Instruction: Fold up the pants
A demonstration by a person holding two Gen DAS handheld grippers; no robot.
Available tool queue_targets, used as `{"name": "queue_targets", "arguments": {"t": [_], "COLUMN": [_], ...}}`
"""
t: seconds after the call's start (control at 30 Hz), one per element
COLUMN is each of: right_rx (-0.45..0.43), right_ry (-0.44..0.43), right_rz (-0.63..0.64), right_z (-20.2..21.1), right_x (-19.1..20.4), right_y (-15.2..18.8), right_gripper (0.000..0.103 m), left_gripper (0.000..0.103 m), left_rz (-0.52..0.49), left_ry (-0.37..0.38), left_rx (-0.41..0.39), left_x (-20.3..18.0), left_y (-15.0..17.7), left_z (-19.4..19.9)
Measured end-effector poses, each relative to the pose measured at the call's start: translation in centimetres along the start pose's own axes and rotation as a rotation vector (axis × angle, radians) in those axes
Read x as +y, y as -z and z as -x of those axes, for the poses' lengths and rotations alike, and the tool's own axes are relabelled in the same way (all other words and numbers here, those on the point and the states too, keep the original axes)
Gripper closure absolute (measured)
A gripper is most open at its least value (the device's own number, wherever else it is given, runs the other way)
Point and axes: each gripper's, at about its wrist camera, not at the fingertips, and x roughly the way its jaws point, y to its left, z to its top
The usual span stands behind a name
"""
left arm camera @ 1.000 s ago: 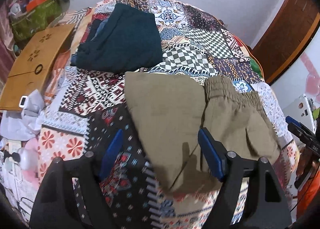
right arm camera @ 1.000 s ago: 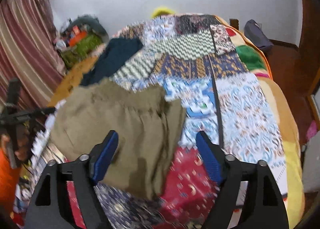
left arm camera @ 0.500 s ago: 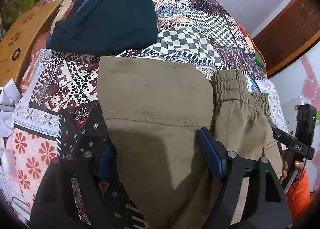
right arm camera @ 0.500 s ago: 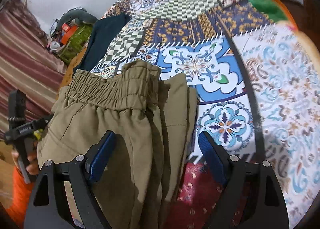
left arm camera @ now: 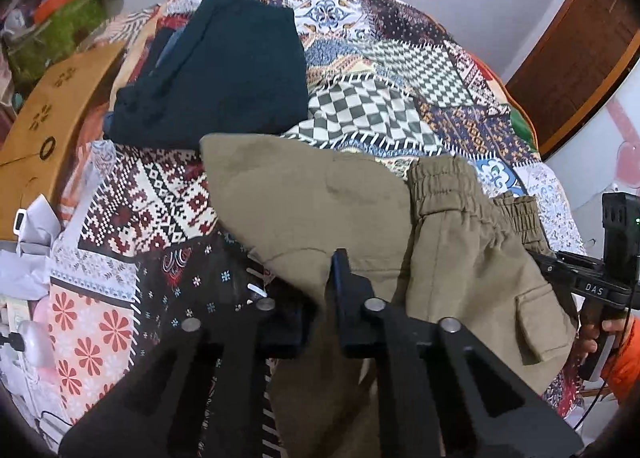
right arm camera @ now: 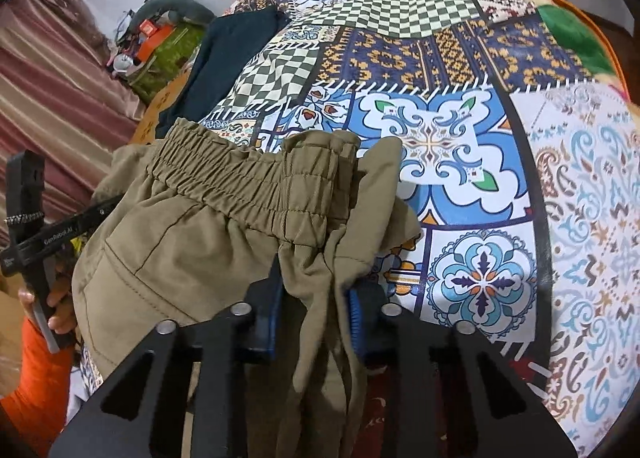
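The olive-khaki cotton cargo pants (left arm camera: 352,209) lie partly folded on the patchwork-print bedspread (left arm camera: 380,97), near its front edge, with the gathered elastic waistband (right arm camera: 240,185) toward the right-hand side and a flat folded panel toward the left. Both tools have just been closing on the cloth: the left gripper (left arm camera: 320,298) now has its black jaws pressed together with the near edge of the folded panel pinched between them, and the right gripper (right arm camera: 314,310) has its blue-padded jaws squeezed onto a bunched wad of fabric just below the waistband. A second ago both pairs of jaws stood wide apart above the garment with nothing between them, and each camera saw the pants from farther off; now the fabric fills the lower half of both views and puckers where it is caught. I judge this means the grasp for the next fold is made, and the cloth is ready to be lifted and carried over. Beyond the pants, a folded dark teal garment (left arm camera: 216,65) rests farther back on the bed, well apart, and a wooden lap desk (left arm camera: 44,117) sits off the left edge.
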Motion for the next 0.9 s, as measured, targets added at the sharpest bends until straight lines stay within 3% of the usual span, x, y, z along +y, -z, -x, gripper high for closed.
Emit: {"name": "queue_targets", "arguments": {"t": [0.13,0.43,0.67,0.9], "right_rx": [-0.027,-0.126,-0.230,-0.270], "right_ry": [0.022,0.034,0.022,0.003], "right_rz": [0.020,0.164,0.217,0.243], "right_z": [0.7,3.3,4.0,2.3], "right_x": [0.6,5.6,9.7,13.2], "right_y": [-0.4,-5.5,-11.5,-16.0], "right_gripper": [0.085,0.087,0.087,0.087], "left_gripper": [0.096,0.098,0.098,0.098], "left_rz": [-0.010,-0.054,-0.024,0.014], "left_ry": [0.015,-0.071,-0.128,-0.182], "left_rx": [-0.045,-0.168,-0.261,-0.333], "left_x": [-0.3,-1.0,1.8,6.0], "left_y": [-0.4,-2.9,-6.9,-11.0], "left_z": [1.6,5.9,9.3,11.0]}}
